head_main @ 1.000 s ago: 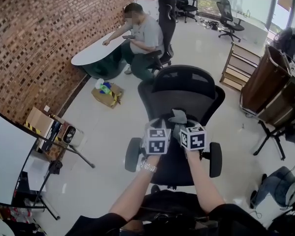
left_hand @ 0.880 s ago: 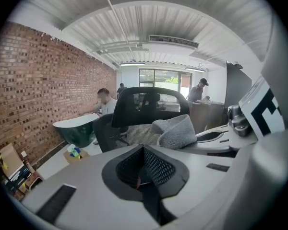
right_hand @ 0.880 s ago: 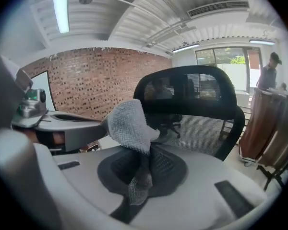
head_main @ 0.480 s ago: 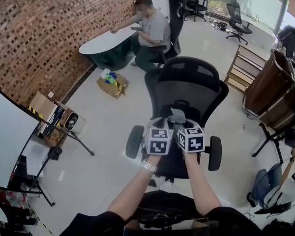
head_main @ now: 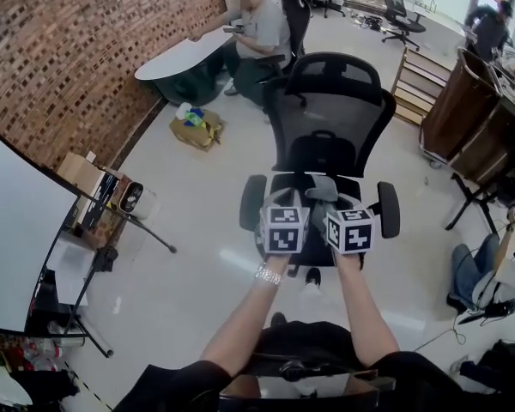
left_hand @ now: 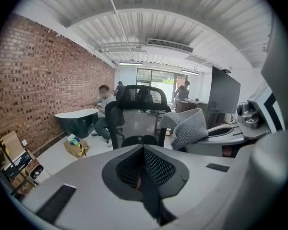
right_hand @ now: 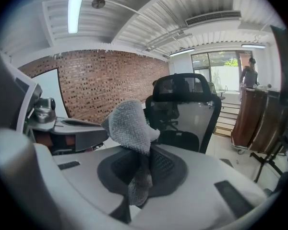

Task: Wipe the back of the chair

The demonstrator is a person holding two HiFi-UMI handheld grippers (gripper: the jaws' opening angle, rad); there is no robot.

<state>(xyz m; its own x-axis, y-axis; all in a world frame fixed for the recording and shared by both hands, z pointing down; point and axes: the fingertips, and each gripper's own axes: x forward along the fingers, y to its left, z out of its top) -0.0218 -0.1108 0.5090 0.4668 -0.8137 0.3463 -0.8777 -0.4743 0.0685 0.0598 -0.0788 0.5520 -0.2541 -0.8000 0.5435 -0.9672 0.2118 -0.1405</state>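
We have our right gripper (right_hand: pixel 140 171) clamped on the grey cloth (right_hand: pixel 128 123); our left gripper (left_hand: pixel 144 169), just beside it, has its jaws together, empty; the chair (head_main: pixel 330 118) stands ahead of both

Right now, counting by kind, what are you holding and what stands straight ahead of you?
Tools: 2, the left tool and the right tool
Grey cloth: 1, gripped in the right tool
Black chair: 1
Total: 4
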